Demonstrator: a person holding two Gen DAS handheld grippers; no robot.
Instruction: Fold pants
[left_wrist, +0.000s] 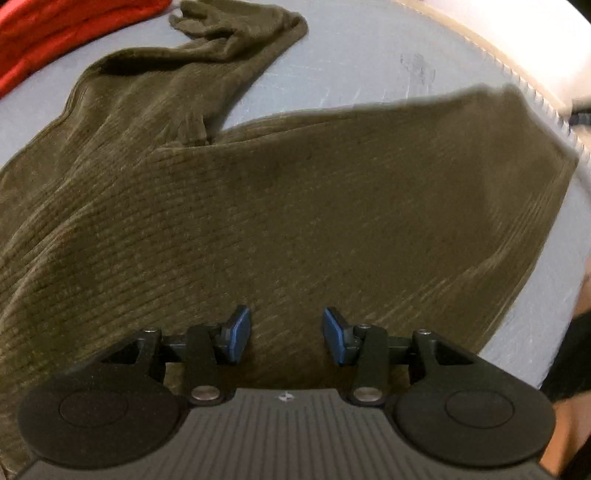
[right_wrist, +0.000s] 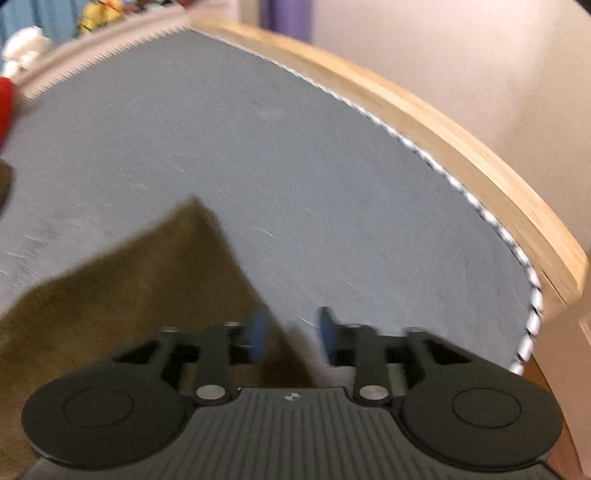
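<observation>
The left gripper (left_wrist: 287, 334) has its blue-padded fingers (left_wrist: 238, 332) standing apart at a middling width, with nothing pinched between them; they hang just above the pants (left_wrist: 295, 206). The right gripper (right_wrist: 289, 332) also has its fingers (right_wrist: 258, 330) parted, and the pads do not press on anything. A corner of the pants (right_wrist: 147, 273) reaches in under the left finger, and the gap between the fingers looks onto both that cloth edge and the bare mat; this view is blurred.

The pants are olive-brown ribbed cloth, spread flat on a grey mat (left_wrist: 351, 66). In the left wrist view one leg runs off from the main body toward the top left and ends in a crumpled cuff (left_wrist: 207, 22), while the other leg stretches right toward the mat's edge. A red cloth (left_wrist: 44, 33) lies beyond the crumpled leg, at the top left corner. A pale wooden rim (right_wrist: 443, 140) runs along the far side of the mat from the pants.
</observation>
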